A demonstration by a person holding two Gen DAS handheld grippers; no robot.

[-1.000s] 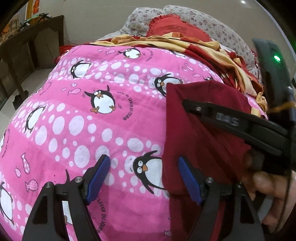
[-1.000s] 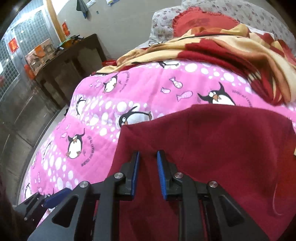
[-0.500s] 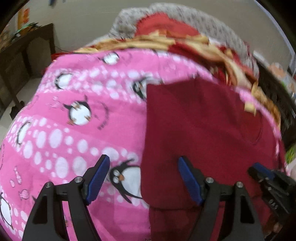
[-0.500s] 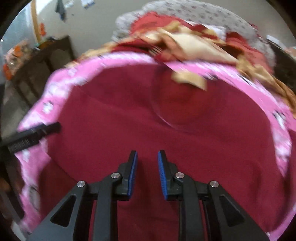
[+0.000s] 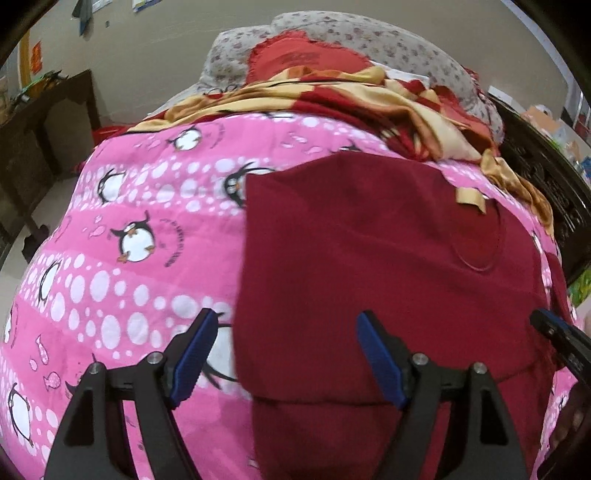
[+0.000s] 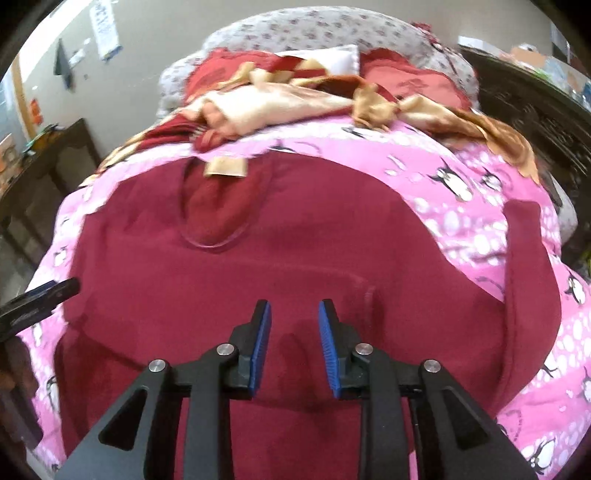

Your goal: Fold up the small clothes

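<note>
We see the maroon shirt (image 6: 295,258) lying flat on the pink penguin bedspread (image 5: 129,240), collar and tan label (image 6: 226,167) pointing away toward the pillows (image 6: 314,29), long axis running from us to the headboard. Our left gripper (image 5: 284,354) hangs spread wide over its left edge, clasping nothing. Our right gripper (image 6: 294,347) has just been opening, with only flat cloth beneath

shirt (image 6: 295,258): maroon knit cloth, matt, under fingers | quilt (image 5: 129,221): pink printed cloth, left of fingers | pads (image 6: 260,347): blue ribbed, prob. rubber | blanket (image 6: 295,99): glossy satin-like, beyond fingers
</note>
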